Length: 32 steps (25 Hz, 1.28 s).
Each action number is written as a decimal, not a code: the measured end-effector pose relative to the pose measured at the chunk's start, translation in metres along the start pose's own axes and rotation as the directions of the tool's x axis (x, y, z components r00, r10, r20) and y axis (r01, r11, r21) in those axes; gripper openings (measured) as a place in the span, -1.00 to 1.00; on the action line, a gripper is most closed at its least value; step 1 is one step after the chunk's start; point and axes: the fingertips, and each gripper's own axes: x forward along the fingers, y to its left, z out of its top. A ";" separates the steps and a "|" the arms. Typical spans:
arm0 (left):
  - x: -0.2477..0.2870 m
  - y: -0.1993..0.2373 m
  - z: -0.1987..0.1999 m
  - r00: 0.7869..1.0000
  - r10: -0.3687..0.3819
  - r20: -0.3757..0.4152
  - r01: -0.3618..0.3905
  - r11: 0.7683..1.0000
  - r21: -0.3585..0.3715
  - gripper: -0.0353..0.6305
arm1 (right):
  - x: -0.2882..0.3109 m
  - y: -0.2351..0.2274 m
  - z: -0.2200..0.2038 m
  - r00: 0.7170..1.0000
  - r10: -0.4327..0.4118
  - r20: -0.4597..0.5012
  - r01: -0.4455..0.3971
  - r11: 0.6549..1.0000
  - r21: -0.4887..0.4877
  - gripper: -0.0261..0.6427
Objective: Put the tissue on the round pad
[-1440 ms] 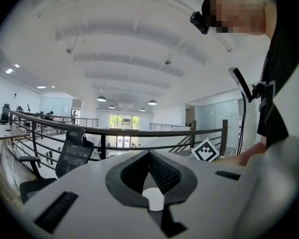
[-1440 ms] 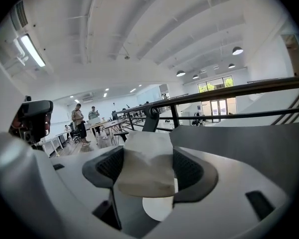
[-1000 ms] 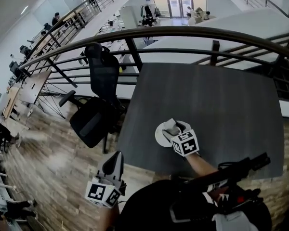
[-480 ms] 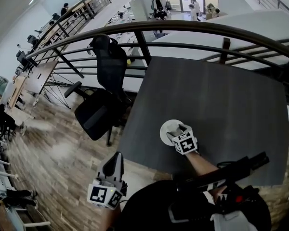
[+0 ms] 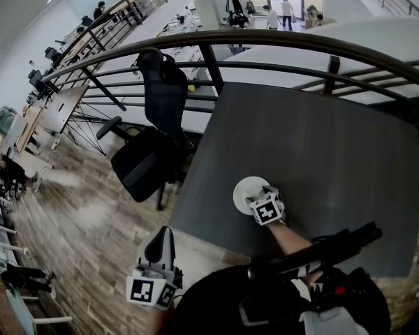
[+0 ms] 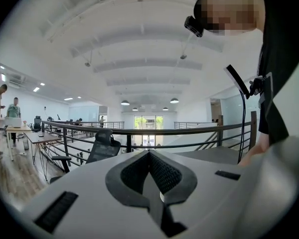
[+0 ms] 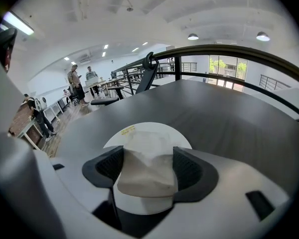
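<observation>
A white round pad point(image 5: 244, 189) lies near the front edge of a dark grey table point(image 5: 321, 138) on a mezzanine, the only thing on the tabletop and bare across most of its face apart from a small yellow mark near its far rim. The right gripper point(image 5: 255, 199) hangs directly over the near part of the pad, angled downward, its marker cube turned toward the head camera. Seen in the right gripper view, its jaws stand fairly wide but are filled: a crumpled off-white tissue point(image 7: 145, 169) sits wedged between the two dark ribbed pads point(image 7: 188, 169), pressed on both sides, with its far end reaching out over the disc of the round pad point(image 7: 162, 131). Whether the tissue already touches the pad's surface cannot be told from either view. The left gripper point(image 5: 165, 233) is held off the table, down by the person's left side above the wood-plank floor point(image 5: 77, 229), well apart from the pad. In the left gripper view its jaws are closed together with nothing between them, and it points roughly level toward the metal railing point(image 6: 139, 131) that runs behind the table. A black office chair point(image 5: 150, 138) stands just beside the table's left edge, against that same railing.
</observation>
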 end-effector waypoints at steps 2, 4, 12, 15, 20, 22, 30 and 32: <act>0.001 -0.003 -0.001 1.000 -0.001 -0.016 0.001 1.000 -0.009 -0.88 | 0.002 0.000 -0.005 1.000 0.001 -0.027 -0.001 1.000 -0.003 0.01; 0.005 -0.006 -0.004 1.000 -0.012 -0.027 0.012 1.000 -0.003 -0.88 | 0.007 -0.002 -0.007 0.999 -0.003 -0.045 0.003 1.000 -0.003 0.02; 0.004 -0.012 -0.010 0.998 -0.038 -0.053 0.039 0.999 0.021 -0.88 | 0.016 -0.007 0.002 0.997 -0.055 -0.056 0.048 0.991 -0.124 0.02; 0.005 -0.014 -0.011 0.998 -0.046 -0.046 0.047 0.999 0.024 -0.88 | 0.017 -0.007 0.003 0.995 -0.062 -0.077 0.051 0.988 -0.143 0.02; 0.003 -0.013 -0.009 0.998 -0.044 -0.053 0.046 0.999 0.025 -0.88 | 0.019 -0.007 0.005 0.995 -0.065 -0.072 0.054 0.988 -0.147 0.02; 0.003 -0.016 -0.009 0.998 -0.056 -0.042 0.057 0.998 0.027 -0.88 | 0.022 -0.010 0.004 0.996 -0.064 -0.069 0.054 0.988 -0.143 0.02; 0.001 -0.029 -0.008 0.992 -0.129 -0.005 0.129 0.990 0.061 -0.88 | 0.020 -0.008 -0.013 0.990 -0.041 -0.136 0.036 0.998 -0.042 0.28; 0.003 -0.023 -0.013 0.992 -0.126 -0.007 0.126 0.991 0.055 -0.88 | 0.022 -0.011 -0.006 0.995 -0.041 -0.094 0.038 0.999 -0.034 0.29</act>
